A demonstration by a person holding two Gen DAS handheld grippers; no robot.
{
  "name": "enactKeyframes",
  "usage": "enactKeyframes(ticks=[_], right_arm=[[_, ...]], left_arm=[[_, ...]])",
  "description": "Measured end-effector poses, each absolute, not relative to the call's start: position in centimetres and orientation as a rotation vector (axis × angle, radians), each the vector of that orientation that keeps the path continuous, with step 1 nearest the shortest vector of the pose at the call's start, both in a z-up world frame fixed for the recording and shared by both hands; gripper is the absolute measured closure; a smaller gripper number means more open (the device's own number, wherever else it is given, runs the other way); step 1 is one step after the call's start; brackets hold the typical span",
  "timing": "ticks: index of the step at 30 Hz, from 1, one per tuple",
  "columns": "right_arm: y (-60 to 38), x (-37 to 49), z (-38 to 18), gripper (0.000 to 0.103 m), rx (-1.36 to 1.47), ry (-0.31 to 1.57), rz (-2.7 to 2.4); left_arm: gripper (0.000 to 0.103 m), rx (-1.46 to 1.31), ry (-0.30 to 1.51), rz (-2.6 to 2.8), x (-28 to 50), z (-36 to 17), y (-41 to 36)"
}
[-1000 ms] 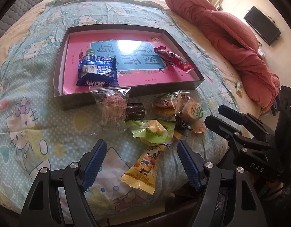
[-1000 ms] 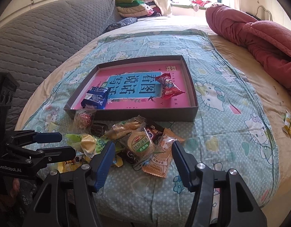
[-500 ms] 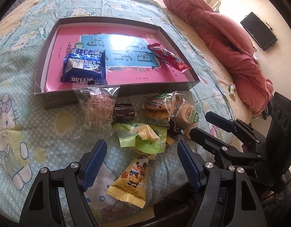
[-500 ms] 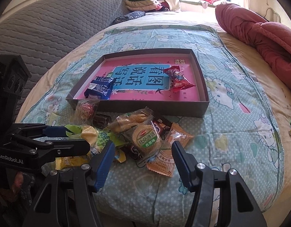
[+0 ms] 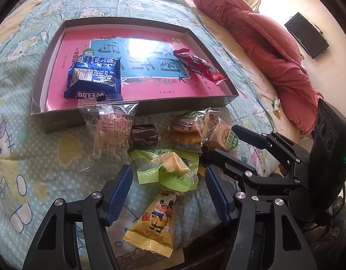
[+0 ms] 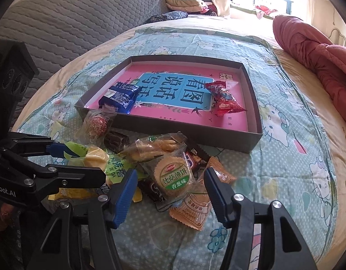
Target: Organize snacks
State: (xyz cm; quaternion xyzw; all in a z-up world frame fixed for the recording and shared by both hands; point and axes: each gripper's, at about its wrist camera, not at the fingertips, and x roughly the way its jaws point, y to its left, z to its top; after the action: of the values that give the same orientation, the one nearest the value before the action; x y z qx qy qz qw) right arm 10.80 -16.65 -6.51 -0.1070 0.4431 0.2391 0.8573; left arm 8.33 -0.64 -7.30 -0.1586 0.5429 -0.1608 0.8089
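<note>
While both tools are hanging over the pile of snacks on the bed point(image 6: 285, 157), the left hand-held gripper point(image 5: 167, 193) is standing with its blue pads spread, having just been narrowing, and nothing is pinched between them yet: the green packet with the yellow sweet point(image 5: 170, 168) is lying straight ahead of its fingertips, with the yellow cartoon packet point(image 5: 155, 220) below it, running lengthwise toward the camera. The right hand-held gripper point(image 6: 169, 193) is also standing spread, its pads flanking but not pressing the round biscuit pack point(image 6: 176, 175), which is lying flat just ahead, with an orange packet point(image 6: 193, 209) under it. Beyond both piles, the shallow box point(image 6: 255, 112) is already holding a blue wafer pack point(image 6: 120, 96) and a red packet point(image 6: 226, 102). Judging by position, the left tool is nearer the green packet and the right one nearer the biscuit, so each probably needs only a short push forward and a squeeze.
</note>
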Motion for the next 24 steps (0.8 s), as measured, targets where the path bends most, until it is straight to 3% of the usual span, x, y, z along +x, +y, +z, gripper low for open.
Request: enactKeyframes(ticks=[3,7,9,20,24], right_arm=[[-16.6,10.9,-6.8,0.053,-0.235,0.932,0.510],[-16.5,10.8,-6.9,0.058,-0.238,0.925,0.522],[-16.4,10.8,-6.9,0.066,-0.244,0.925,0.528],[-16.6,10.8,-6.9,0.069,-0.234,0.927,0.524],[-16.7,10.8,-6.8,0.069,-0.230,0.925,0.522]], left_arm=[[0.041,-0.332,1.165,-0.347,8.4,-7.5,-0.9],[0.042,-0.323,1.174,-0.353,8.7,-7.8,-1.2],[0.043,-0.326,1.176,-0.354,8.7,-7.9,-1.3],[0.047,-0.324,1.169,-0.364,9.4,-8.5,-1.6],[0.054,-0.341,1.155,-0.368,9.6,-8.5,-1.3]])
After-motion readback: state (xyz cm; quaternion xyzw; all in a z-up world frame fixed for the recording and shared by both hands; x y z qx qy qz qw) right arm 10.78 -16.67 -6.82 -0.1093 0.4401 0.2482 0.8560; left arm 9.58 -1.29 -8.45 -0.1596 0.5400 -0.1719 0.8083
